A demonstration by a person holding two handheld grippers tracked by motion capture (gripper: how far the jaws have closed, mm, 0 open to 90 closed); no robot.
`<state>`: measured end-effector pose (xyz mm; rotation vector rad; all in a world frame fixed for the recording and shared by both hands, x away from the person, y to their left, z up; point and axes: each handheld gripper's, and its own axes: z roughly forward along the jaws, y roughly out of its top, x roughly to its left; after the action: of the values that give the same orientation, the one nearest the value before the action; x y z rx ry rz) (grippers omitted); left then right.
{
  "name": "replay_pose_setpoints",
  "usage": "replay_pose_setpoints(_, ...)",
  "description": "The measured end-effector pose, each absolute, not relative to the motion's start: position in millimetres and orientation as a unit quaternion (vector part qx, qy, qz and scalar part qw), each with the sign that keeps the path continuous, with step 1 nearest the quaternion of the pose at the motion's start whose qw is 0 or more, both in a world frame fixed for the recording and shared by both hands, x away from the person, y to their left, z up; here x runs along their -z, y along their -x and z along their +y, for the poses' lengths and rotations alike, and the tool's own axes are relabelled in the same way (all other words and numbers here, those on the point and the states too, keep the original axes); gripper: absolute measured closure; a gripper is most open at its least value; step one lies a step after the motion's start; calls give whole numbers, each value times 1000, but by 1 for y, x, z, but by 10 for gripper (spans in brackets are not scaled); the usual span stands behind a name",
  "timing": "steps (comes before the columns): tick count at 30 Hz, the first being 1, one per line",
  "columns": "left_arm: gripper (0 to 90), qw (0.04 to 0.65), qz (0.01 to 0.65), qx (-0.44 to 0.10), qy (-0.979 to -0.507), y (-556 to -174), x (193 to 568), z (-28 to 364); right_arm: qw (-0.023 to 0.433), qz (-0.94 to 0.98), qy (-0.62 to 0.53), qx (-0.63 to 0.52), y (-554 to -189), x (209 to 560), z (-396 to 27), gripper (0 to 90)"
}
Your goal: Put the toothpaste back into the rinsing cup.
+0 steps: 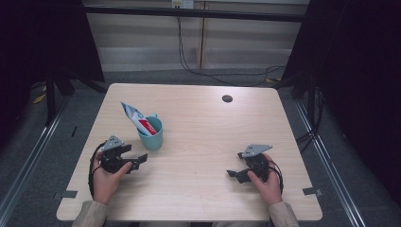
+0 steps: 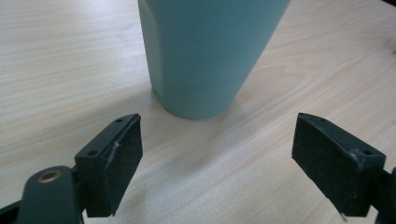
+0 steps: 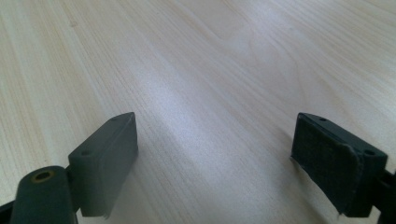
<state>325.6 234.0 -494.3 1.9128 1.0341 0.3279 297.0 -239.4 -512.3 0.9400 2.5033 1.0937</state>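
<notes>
Looking down from the high view first: the teal cup (image 1: 152, 134) stands upright on the left half of the light wooden table (image 1: 198, 189), with a white, blue and red tube (image 1: 137, 117) sticking out of it and leaning toward the far left. The left gripper (image 1: 138, 161) sits just in front of the cup on the person's side, held in the left hand (image 1: 106, 177), its black jaws pointing right and spread apart with nothing between them. Near the cup, but not touching as far as I can tell. Over on the other side, the right gripper (image 1: 235, 174) is well apart from the cup, held low in the right hand (image 1: 265, 182), jaws pointing left. There's also a small dark round hole (image 1: 227, 98) in the tabletop toward the far edge.

Left gripper view: jaws wide open, one at each bottom corner, and the cup (image 2: 208, 56) stands right ahead, centred between them but beyond the tips. Bare wood (image 2: 56, 70) lies in the gap, so it's gripping nothing.

Right gripper view: same deal, jaws released and spread wide, hovering over plain wood grain (image 3: 210, 93).
</notes>
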Motion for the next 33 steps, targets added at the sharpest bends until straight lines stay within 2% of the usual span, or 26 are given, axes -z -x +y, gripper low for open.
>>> replay_pose_setpoints(18, 166, 421, 400, -146, -801, -319, 507, 227, 126, 860, -322, -376, -297, 512, -239, 141)
replay_pose_setpoints(33, 158, 368, 390, -150, -831, -318, 509, 220, 126, 860, -322, -376, -297, 512, -239, 141)
